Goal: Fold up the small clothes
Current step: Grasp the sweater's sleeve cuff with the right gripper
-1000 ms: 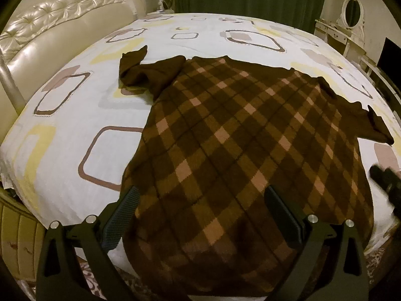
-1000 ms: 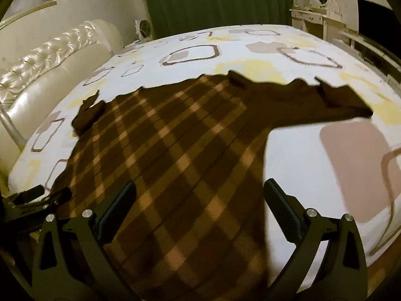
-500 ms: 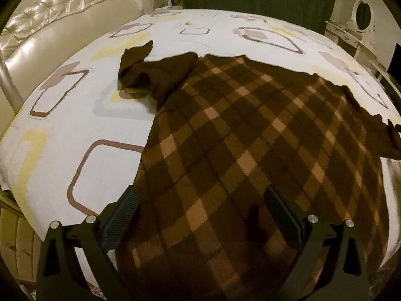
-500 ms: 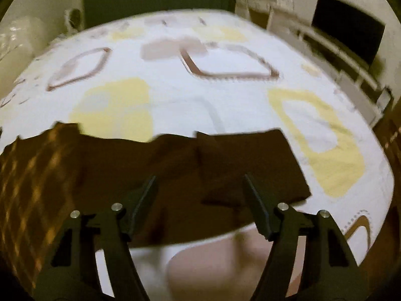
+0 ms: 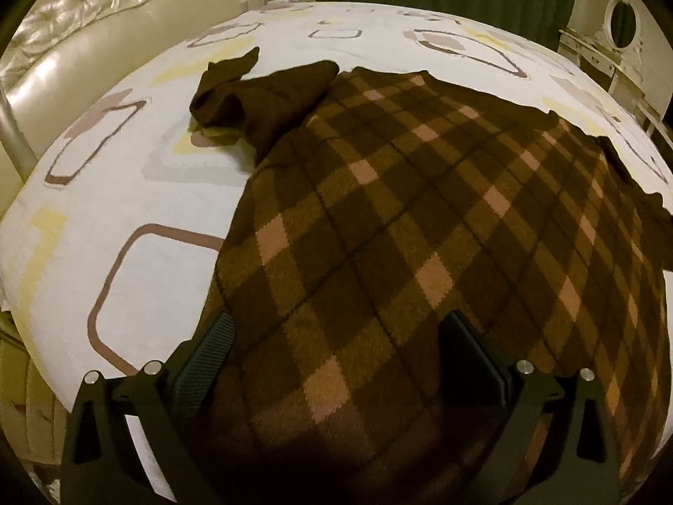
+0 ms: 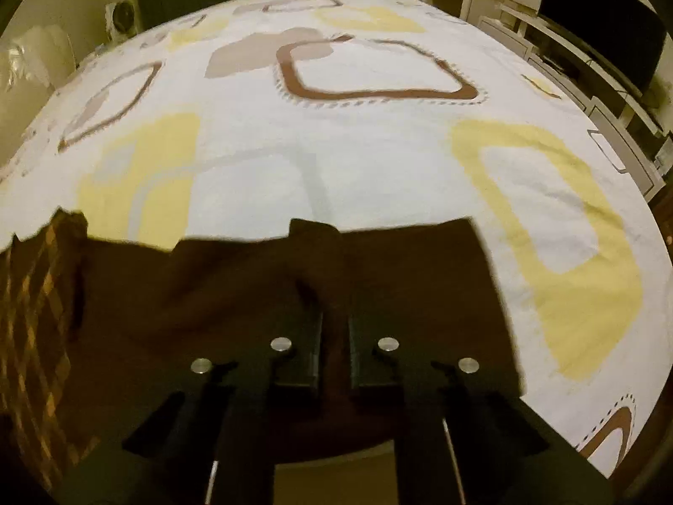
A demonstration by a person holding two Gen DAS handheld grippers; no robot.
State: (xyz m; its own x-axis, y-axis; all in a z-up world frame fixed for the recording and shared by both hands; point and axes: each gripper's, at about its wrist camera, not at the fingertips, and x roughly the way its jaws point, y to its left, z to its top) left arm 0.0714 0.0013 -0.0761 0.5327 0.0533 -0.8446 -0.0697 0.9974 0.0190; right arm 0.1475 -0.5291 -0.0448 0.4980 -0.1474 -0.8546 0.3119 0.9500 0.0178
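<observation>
On my left, the left gripper (image 5: 336, 362) hung with its jaws wide, empty, low over the checked sweater (image 5: 420, 219) spread flat on the bed (image 5: 126, 193); it had crept closer across the hem. On my right, the right gripper (image 6: 334, 349) had swung out to the plain brown sleeve (image 6: 378, 277) and snapped from wide open to pinched on its cloth, so I judged the sleeve fold could begin. The pinch looked dark; how much cloth was caught, I couldn't tell.

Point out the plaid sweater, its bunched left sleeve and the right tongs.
plaid sweater (image 5: 420, 227), left wrist view, middle of body.
bunched left sleeve (image 5: 235, 97), left wrist view, crumpled cuff end.
right tongs (image 6: 335, 336), right wrist view, between fingertips.
</observation>
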